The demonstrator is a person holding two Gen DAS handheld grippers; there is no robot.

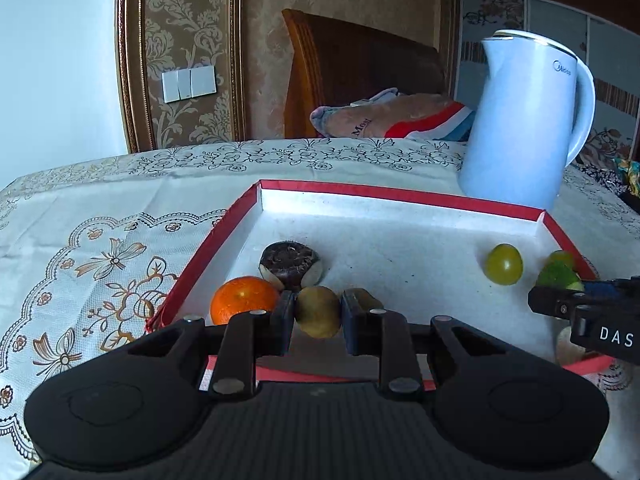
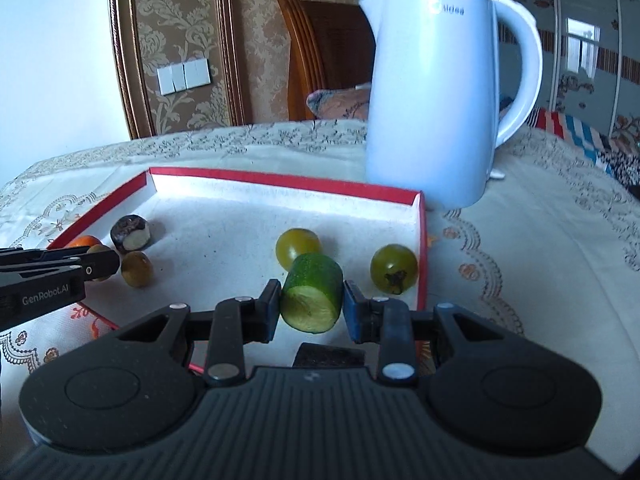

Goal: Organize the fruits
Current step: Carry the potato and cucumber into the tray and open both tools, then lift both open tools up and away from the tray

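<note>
Red-rimmed tray [image 1: 400, 196] holds your fruit. Your L gripper [image 1: 318, 316], marked "GenRobot.AI", pinches a kiwi [image 1: 318, 312] by the orange [image 1: 244, 300]; R gripper [image 2: 311, 306], marked "DAS", clamps a cucumber piece [image 2: 314, 292] near two green tomatoes [image 2: 298, 246]. White kettle [image 2: 432, 92] reads "Midea".

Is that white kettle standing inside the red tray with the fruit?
No, the kettle stands on the tablecloth behind the far right corner of the red tray, outside its rim.
</note>
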